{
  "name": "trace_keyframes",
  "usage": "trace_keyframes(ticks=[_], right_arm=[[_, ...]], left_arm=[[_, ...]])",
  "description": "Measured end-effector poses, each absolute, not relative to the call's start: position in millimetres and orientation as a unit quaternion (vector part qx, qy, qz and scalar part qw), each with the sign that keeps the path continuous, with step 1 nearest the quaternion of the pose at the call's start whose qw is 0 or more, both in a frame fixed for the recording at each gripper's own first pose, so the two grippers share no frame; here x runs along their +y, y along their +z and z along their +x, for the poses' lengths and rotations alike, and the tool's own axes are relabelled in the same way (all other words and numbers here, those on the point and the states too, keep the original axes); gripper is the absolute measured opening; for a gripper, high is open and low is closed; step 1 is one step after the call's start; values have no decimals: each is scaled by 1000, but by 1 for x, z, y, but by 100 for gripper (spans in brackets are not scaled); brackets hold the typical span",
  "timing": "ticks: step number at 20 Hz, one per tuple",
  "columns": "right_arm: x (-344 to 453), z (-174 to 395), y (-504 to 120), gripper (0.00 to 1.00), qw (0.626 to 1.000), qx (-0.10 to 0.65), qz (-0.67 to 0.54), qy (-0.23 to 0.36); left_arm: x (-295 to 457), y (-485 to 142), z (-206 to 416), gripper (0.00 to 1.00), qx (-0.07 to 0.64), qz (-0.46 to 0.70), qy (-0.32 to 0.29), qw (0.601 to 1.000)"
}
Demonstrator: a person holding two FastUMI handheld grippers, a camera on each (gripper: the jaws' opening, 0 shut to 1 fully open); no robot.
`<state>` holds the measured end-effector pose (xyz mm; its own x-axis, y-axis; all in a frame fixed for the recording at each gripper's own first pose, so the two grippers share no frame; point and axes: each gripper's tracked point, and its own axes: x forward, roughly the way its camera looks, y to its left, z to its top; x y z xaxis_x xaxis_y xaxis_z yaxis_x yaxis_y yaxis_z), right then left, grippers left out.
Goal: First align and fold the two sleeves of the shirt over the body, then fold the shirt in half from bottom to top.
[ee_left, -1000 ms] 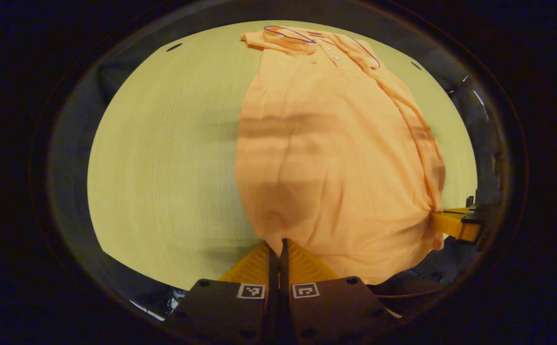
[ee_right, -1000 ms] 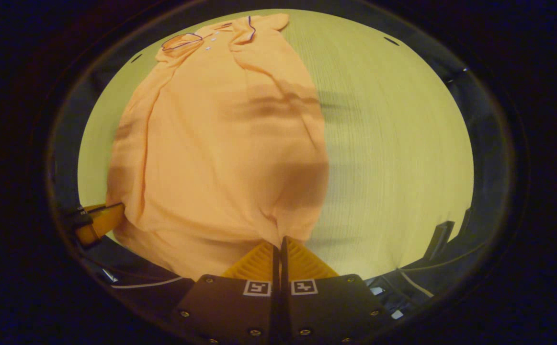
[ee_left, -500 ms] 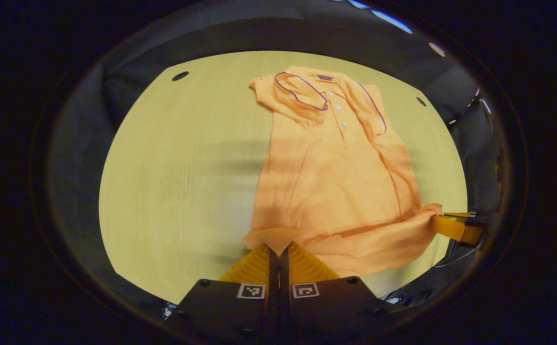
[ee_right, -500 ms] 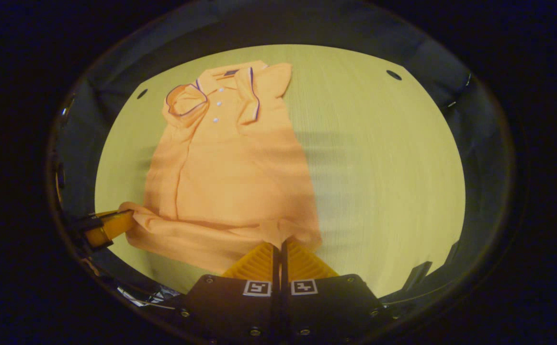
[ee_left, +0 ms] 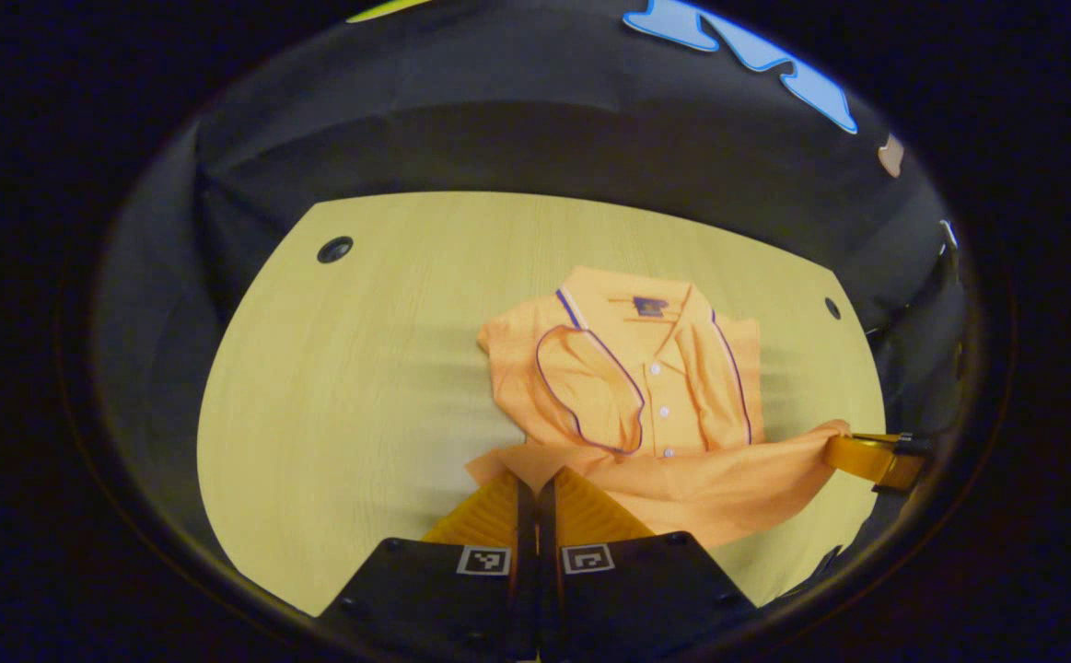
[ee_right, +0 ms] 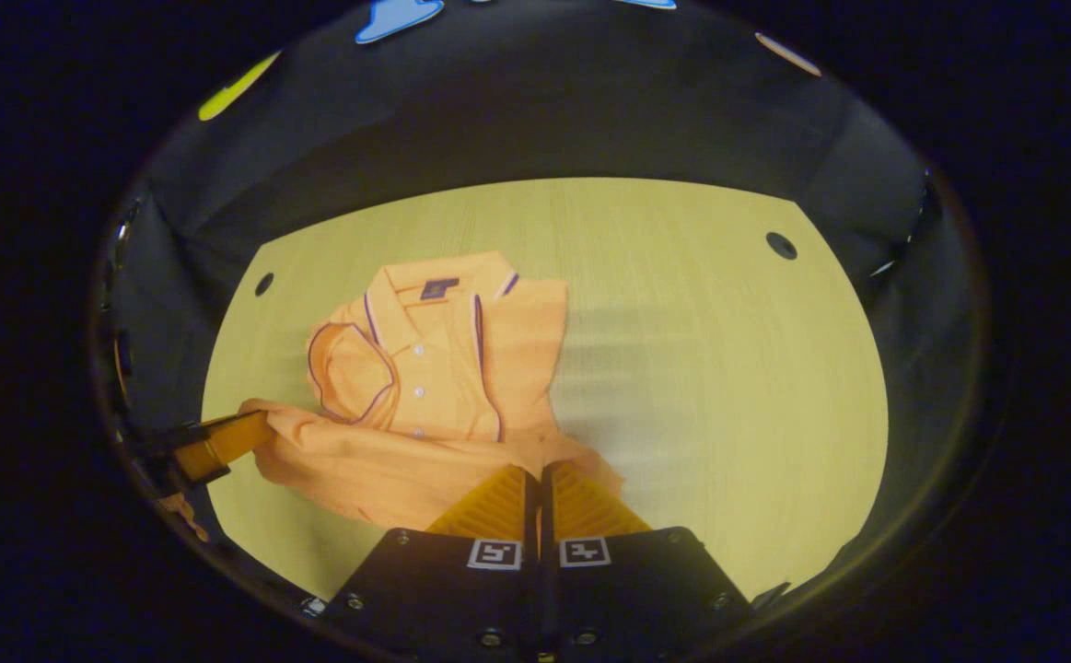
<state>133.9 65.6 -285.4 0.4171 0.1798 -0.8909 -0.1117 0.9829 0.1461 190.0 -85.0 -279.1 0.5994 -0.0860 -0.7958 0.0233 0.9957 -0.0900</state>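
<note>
An orange polo shirt (ee_left: 655,387) with dark piping lies on the light wooden table (ee_left: 360,387), sleeves folded in over the body. Its bottom hem is lifted and carried over the body toward the collar (ee_left: 632,308). My left gripper (ee_left: 535,479) is shut on the hem's left corner. My right gripper (ee_right: 538,471) is shut on the hem's right corner, and it also appears at the right of the left gripper view (ee_left: 871,456). In the right gripper view the shirt (ee_right: 443,368) sits left of centre, with the left gripper (ee_right: 213,442) holding the hem at the far left.
The table (ee_right: 728,368) has small round holes near its far corners (ee_left: 334,249) (ee_right: 781,245). Bare tabletop stretches to the left of the shirt in the left gripper view and to its right in the right gripper view. Black cloth walls surround the table.
Both grippers have carried the hem up and forward over the shirt's body toward the collar. The visible body of the shirt has shortened to the collar and chest.
</note>
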Motion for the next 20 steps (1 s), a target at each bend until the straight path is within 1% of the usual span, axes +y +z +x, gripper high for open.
trace_keyframes(ticks=[4, 6, 7, 11, 16, 20], right_arm=[[74, 196, -283, 1, 857, 507, 50, 80], [71, 226, -285, 1, 863, 496, 61, 75], [74, 241, -289, 1, 866, 490, 62, 74], [84, 296, -307, 0, 876, 471, 70, 74], [95, 323, -339, 1, 877, 470, 58, 74], [96, 322, -351, 1, 873, 480, 45, 72]], left_arm=[[-85, -266, 259, 6, 419, -51, -22, 906], [-91, -271, 298, 7, 408, -67, -14, 911], [-94, -274, 311, 6, 403, -75, -11, 912], [-91, -283, 346, 7, 390, -83, 1, 917], [-85, -314, 375, 6, 395, -53, 4, 917], [-88, -331, 386, 6, 399, -29, 4, 917]])
